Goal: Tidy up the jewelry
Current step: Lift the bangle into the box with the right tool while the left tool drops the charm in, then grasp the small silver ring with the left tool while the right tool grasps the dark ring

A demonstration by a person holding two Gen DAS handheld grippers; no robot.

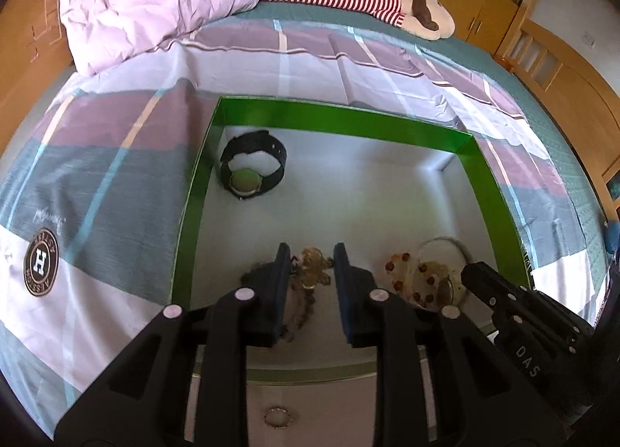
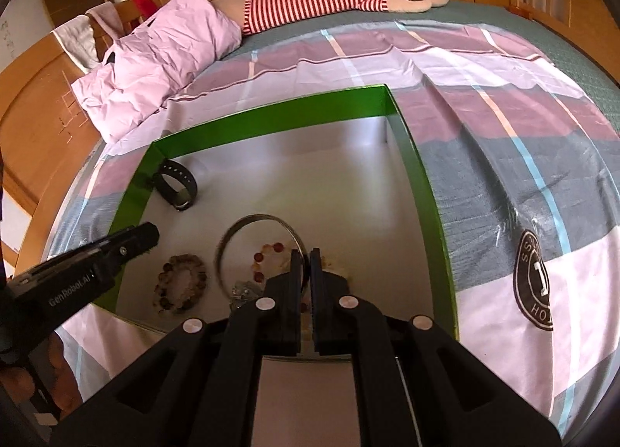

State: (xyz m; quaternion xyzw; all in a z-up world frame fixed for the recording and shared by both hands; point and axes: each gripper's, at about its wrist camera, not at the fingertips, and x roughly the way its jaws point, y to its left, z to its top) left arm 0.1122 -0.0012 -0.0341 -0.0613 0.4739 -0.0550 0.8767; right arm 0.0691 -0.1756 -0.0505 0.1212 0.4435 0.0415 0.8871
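Left wrist view: left gripper (image 1: 312,259) over near part of green box (image 1: 341,119), jaws apart, brown bead bracelet (image 1: 310,272) between them, pads not visibly pressing. Watch (image 1: 254,168) far left corner. Red-bead bracelet (image 1: 403,272) and clear bangle (image 1: 445,253) to right, right gripper beside. Small ring (image 1: 277,416) near, outside box.

Right wrist view: right gripper (image 2: 305,259) jaws narrowly apart above red-bead bracelet (image 2: 267,257), nothing clamped. Brown bead bracelet (image 2: 182,284) left.

Advice: lower squarely, straddle one strand only, close gently, avoid snagging bangle.
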